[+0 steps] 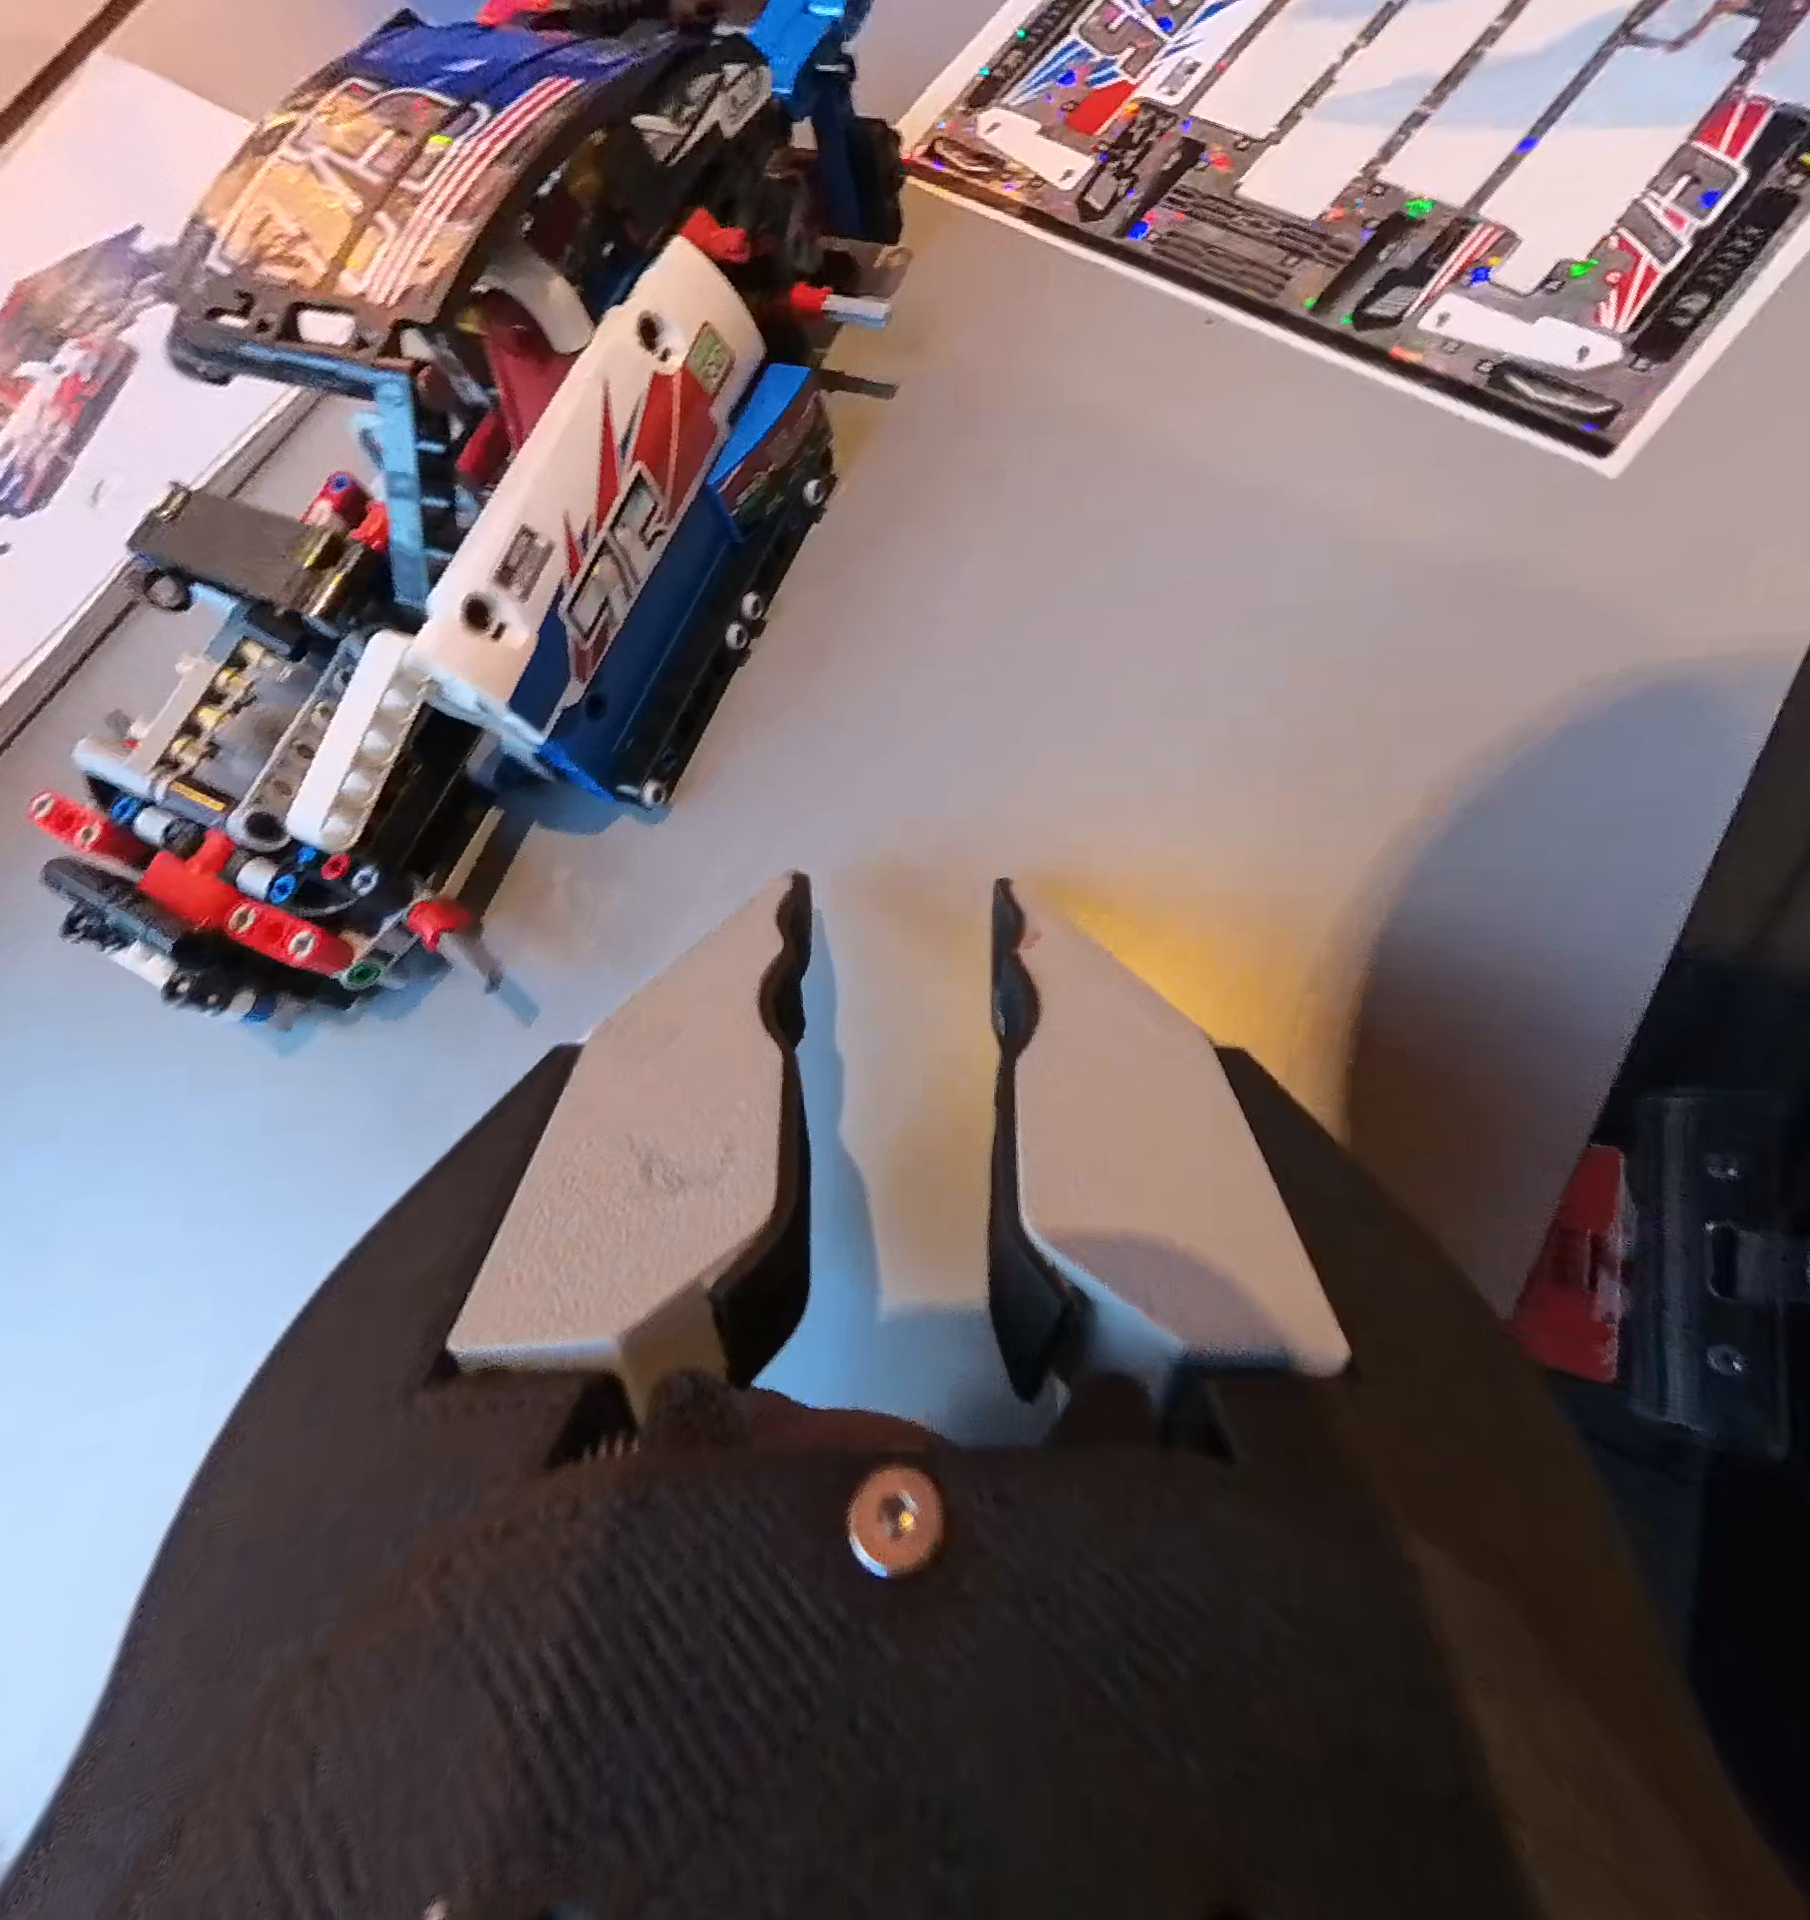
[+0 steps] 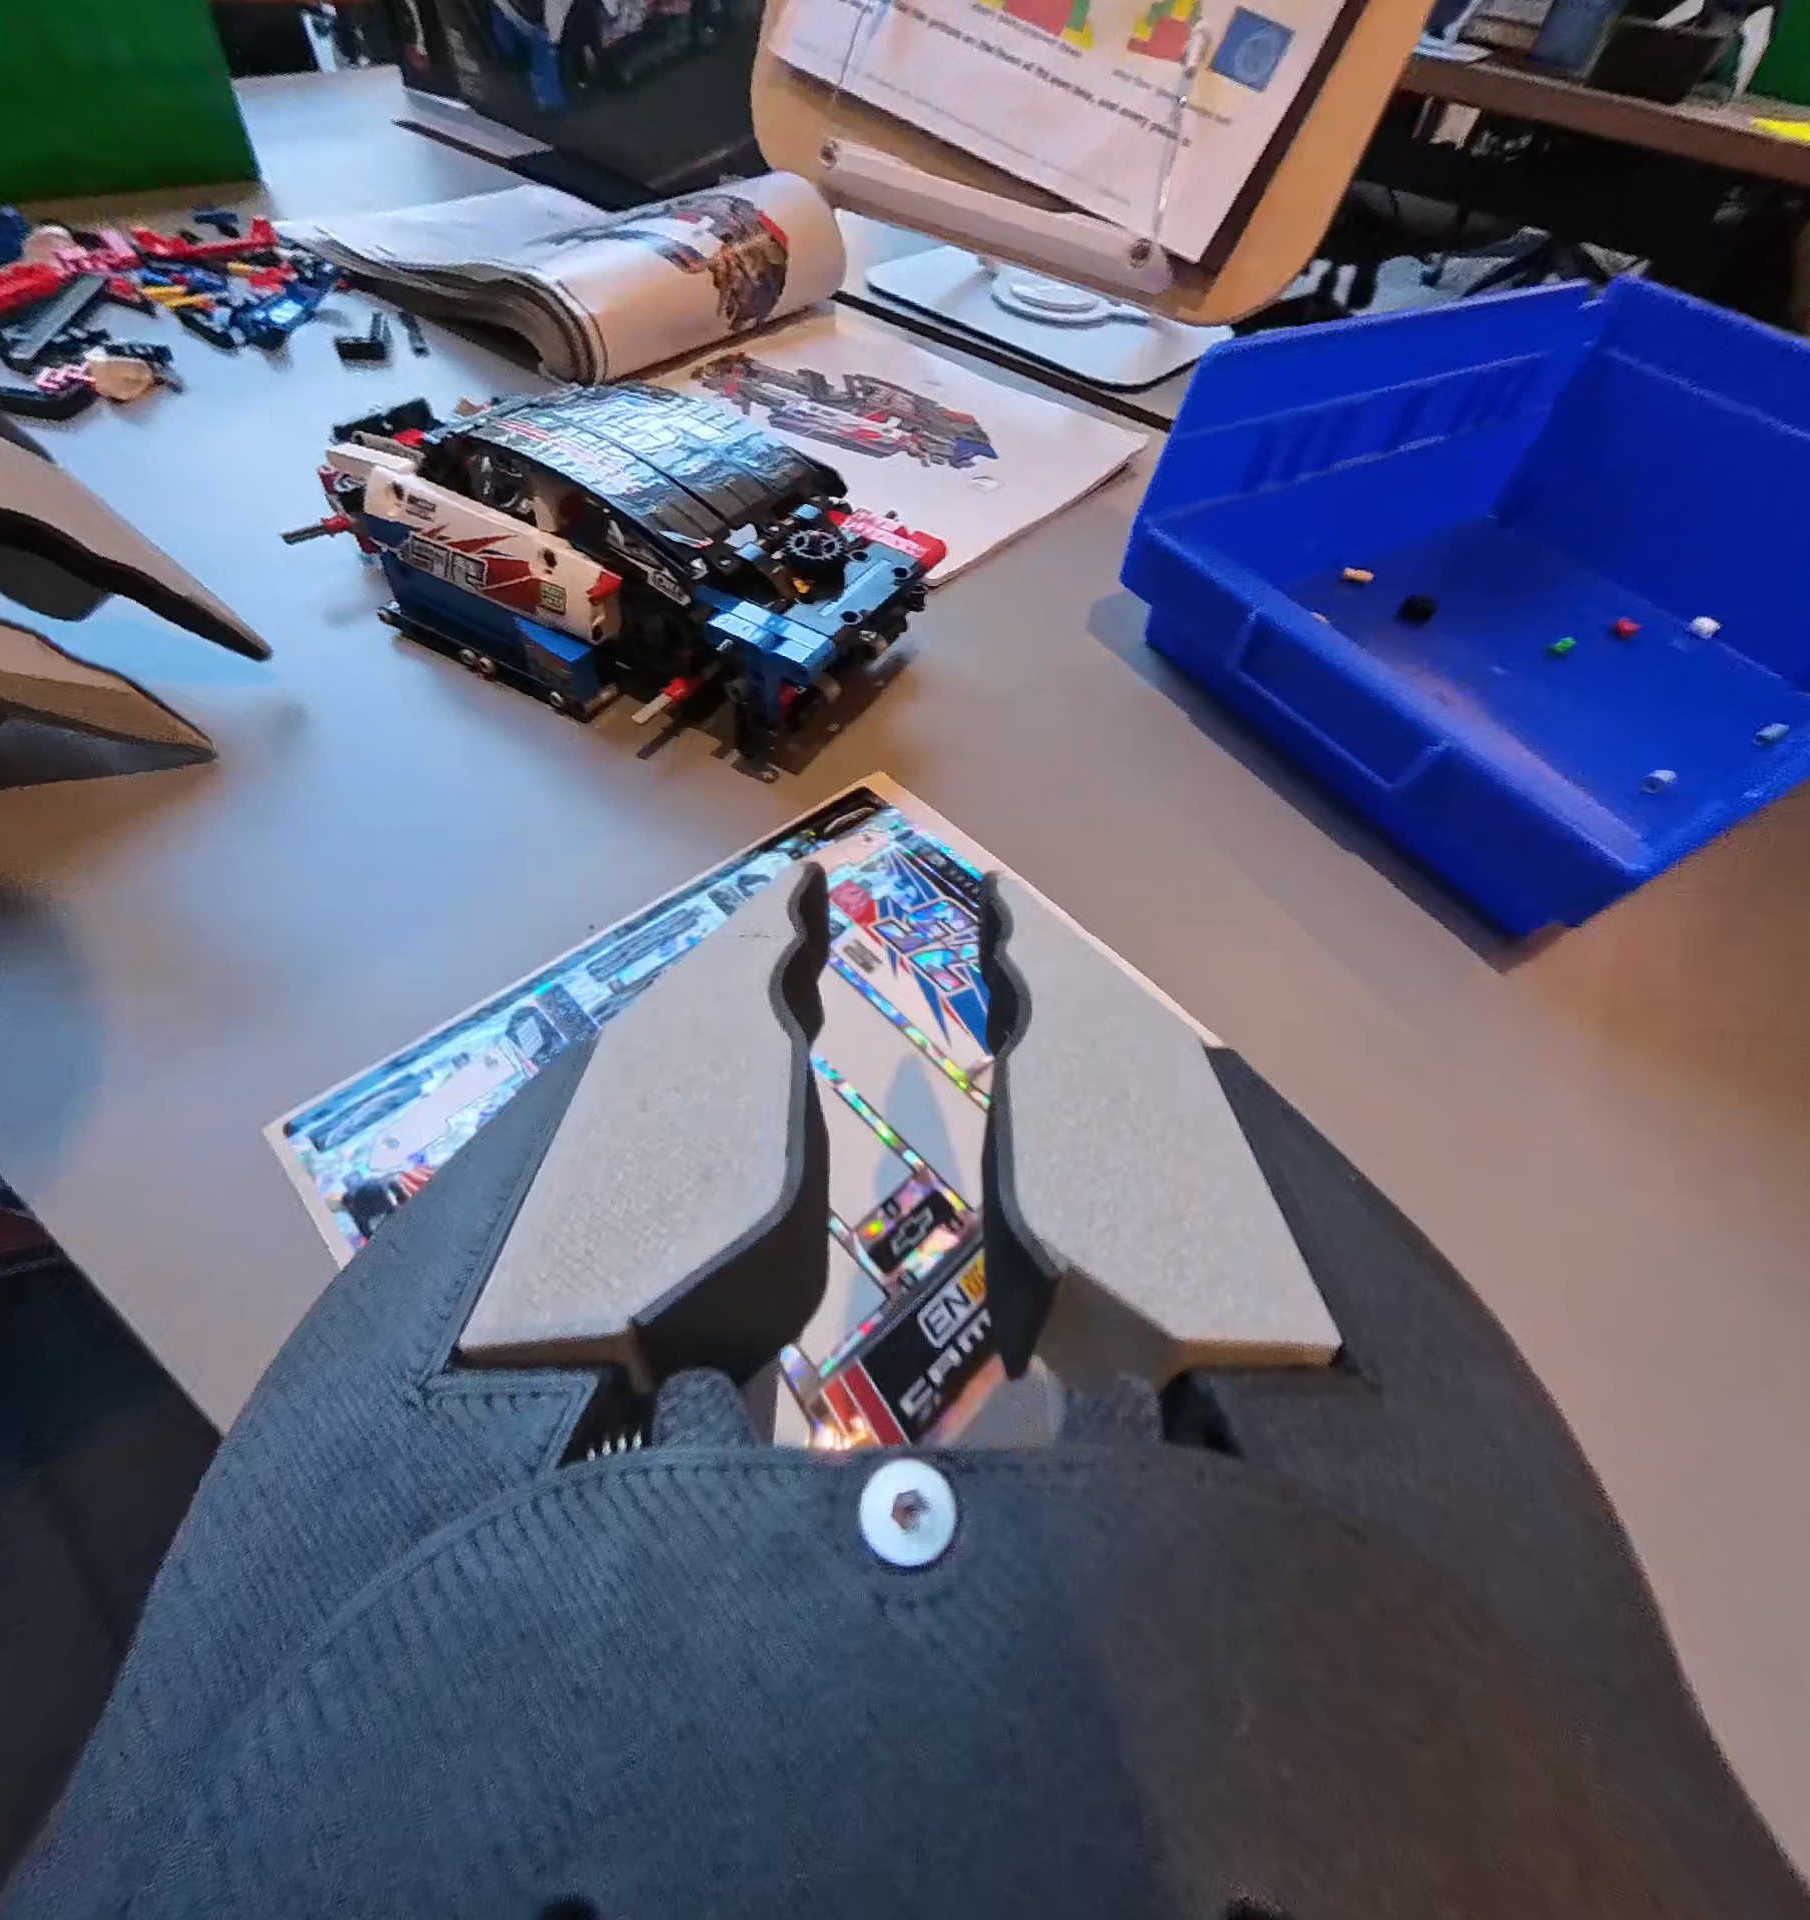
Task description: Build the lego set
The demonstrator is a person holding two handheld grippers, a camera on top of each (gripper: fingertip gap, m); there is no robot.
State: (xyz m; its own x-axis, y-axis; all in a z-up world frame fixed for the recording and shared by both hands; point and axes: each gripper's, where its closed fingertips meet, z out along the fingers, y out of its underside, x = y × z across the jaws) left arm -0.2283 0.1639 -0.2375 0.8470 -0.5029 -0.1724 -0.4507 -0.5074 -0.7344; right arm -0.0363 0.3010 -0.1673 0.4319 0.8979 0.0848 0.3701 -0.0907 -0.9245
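A: Where is the lego car (image 1: 444, 540) relative to the left gripper (image 1: 901, 904)?

B: Ahead of it and off to the left, resting on the grey table (image 1: 1192, 675). The nearest end of the car, with the red beam, sits just beyond the left fingertip. The gripper itself is parted by a moderate gap with only bare table showing between its fingers (image 1: 672, 1122); it holds nothing.

A: And the right gripper (image 2: 901, 904)?

B: Same stance: its jaws stand apart and nothing is pinched. It hovers directly over the sticker sheet (image 2: 527, 1049), whose shiny printed panels show through the gap. Whether the tips touch the sheet, I cannot tell.

A: Where is the car from that side?

B: Farther ahead, slightly left of the tips, past the far edge of the sheet, at (image 2: 631, 571). Behind it lies an open instruction booklet (image 2: 589, 281), and a single printed page (image 2: 984, 457) sits just beyond the car's right end.

A: Anything else close by?

B: A blue bin (image 2: 1503, 623) ahead on the right, with a few tiny pieces on its floor. Loose lego parts (image 2: 122, 291) are scattered far ahead on the left. The left gripper's 2 fingers also poke in at the left edge of the right wrist view.
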